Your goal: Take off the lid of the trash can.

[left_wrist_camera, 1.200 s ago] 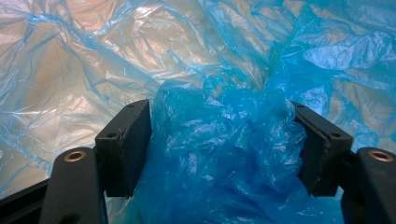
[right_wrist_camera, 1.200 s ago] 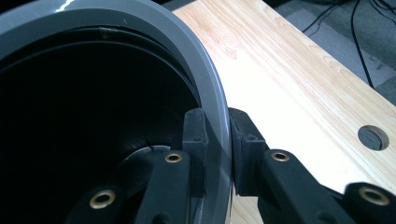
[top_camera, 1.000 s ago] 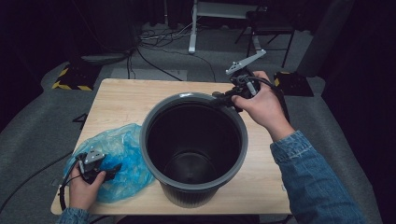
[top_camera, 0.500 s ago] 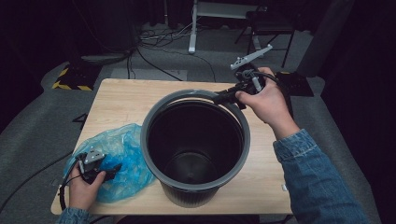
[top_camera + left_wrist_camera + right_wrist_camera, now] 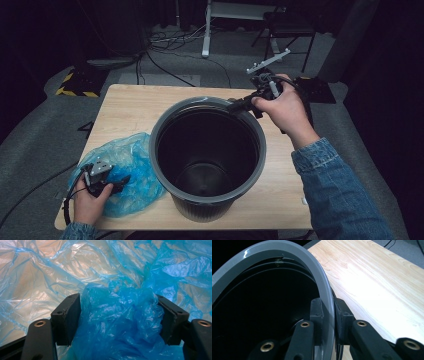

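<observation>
At the worktop's [image 5: 140, 107] centre stands the dark bin [image 5: 207, 165], its grey rim [image 5: 322, 287] clamped at about two o'clock by your right hand-held gripper [image 5: 239, 104], one jaw inside the wall and one outside. Toward eight o'clock from the bin, touching its base, lies the crumpled blue plastic bag [image 5: 130, 175]; your left hand-held gripper [image 5: 120, 320] sits on it, jaws parted around a bunched fold of film without pinching it tight.

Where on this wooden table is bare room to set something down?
Bare: the far-left corner of the light wooden table, beyond the crumpled blue plastic bag, and the near-right strip beside the big grey plastic bin. Crowded: near-left, under the bag.
</observation>
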A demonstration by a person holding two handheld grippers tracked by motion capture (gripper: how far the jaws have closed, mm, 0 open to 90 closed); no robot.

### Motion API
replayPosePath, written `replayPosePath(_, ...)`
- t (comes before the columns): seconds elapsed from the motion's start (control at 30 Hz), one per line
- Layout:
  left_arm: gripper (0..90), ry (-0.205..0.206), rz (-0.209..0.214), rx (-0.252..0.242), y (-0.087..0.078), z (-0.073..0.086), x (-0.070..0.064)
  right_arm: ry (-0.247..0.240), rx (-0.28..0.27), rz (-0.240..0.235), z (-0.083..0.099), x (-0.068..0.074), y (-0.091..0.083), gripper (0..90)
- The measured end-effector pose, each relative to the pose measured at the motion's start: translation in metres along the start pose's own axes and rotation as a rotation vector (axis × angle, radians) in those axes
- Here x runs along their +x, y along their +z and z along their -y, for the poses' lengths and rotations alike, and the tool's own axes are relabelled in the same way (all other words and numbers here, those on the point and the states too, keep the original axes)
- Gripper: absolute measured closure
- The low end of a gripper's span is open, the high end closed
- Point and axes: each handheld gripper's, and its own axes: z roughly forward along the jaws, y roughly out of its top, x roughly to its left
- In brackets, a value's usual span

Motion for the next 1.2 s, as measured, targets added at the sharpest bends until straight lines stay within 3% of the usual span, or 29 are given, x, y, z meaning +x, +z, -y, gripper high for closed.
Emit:
replayPosePath(0.23, 28.3, 0.0, 0.001, 0.0, 0.0, 0.0, 0.0, 0.031, 0.0, -0.027, -0.001, -0.001, 0.0, 79.1)
replayPosePath(0.43, 28.3, 0.001, 0.0, 0.0, 0.0, 0.0, 0.0, -0.001, -0.042, -0.02, -0.003, 0.006, -0.011, 78.9)
replayPosePath(0.67, 28.3, 0.0, 0.002, -0.001, 0.0, 0.0, 0.0, -0.033, -0.054, 0.006, -0.01, 0.015, -0.02, 78.9)
replayPosePath(1.2, 28.3, 0.003, 0.003, 0.0, 0.0, 0.0, 0.0, -0.044, -0.094, -0.007, -0.019, 0.028, -0.038, 79.1)
